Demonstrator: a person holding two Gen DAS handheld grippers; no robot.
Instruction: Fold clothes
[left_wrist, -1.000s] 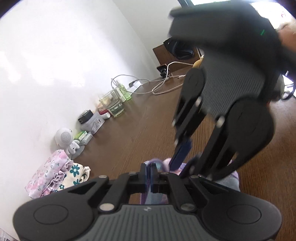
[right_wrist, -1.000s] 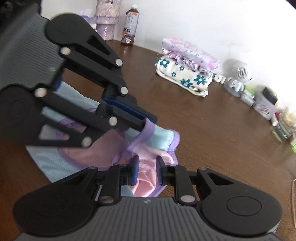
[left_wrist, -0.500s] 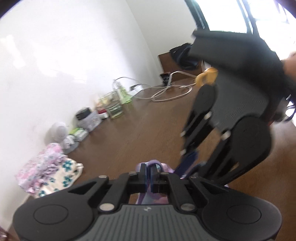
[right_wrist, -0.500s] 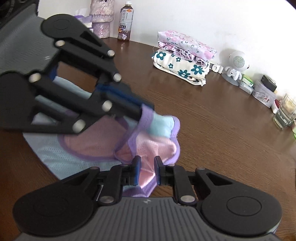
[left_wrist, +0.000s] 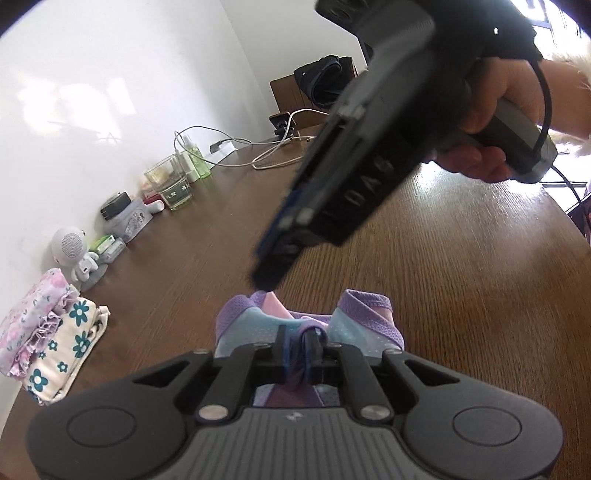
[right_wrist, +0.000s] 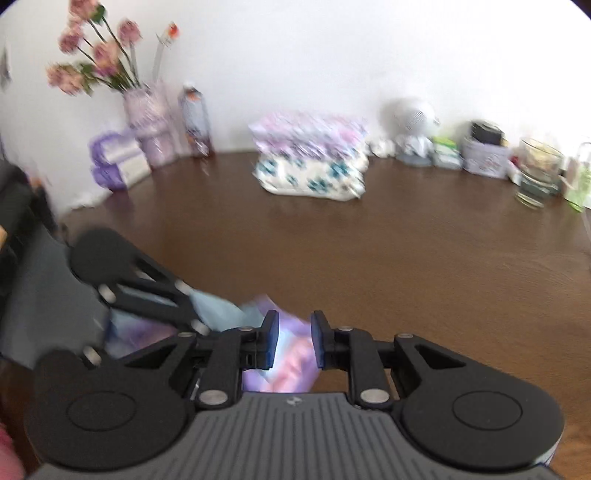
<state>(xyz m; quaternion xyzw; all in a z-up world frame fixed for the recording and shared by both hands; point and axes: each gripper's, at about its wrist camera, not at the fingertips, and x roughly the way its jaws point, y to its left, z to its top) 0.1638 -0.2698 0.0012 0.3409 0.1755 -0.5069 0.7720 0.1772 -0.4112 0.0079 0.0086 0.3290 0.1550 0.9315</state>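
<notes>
A small garment (left_wrist: 240, 321) in light blue, pink and purple lies bunched on the brown table (left_wrist: 461, 295). My left gripper (left_wrist: 300, 350) is shut on a purple fold of it near the front edge. In the left wrist view my right gripper (left_wrist: 267, 275), held by a hand (left_wrist: 480, 122), hangs just above the garment's far pink tip. In the blurred right wrist view the right gripper (right_wrist: 293, 332) stands open, and the garment (right_wrist: 291, 369) shows through the gap below its fingers. The left gripper (right_wrist: 195, 321) reaches in there from the left.
A folded stack of floral clothes (right_wrist: 310, 158) sits by the wall. Beside it stand a white round speaker toy (right_wrist: 412, 122), a tin (right_wrist: 484, 158) and a glass (right_wrist: 537, 173). A vase of flowers (right_wrist: 136, 99), a bottle (right_wrist: 194, 118) and tissue packs (right_wrist: 114, 162) fill the left corner. Cables (left_wrist: 266, 147) lie at the far end.
My right gripper has risen and tilted up off the garment, so its view now faces the wall. The left gripper stays clamped on the cloth, which is more bunched.
</notes>
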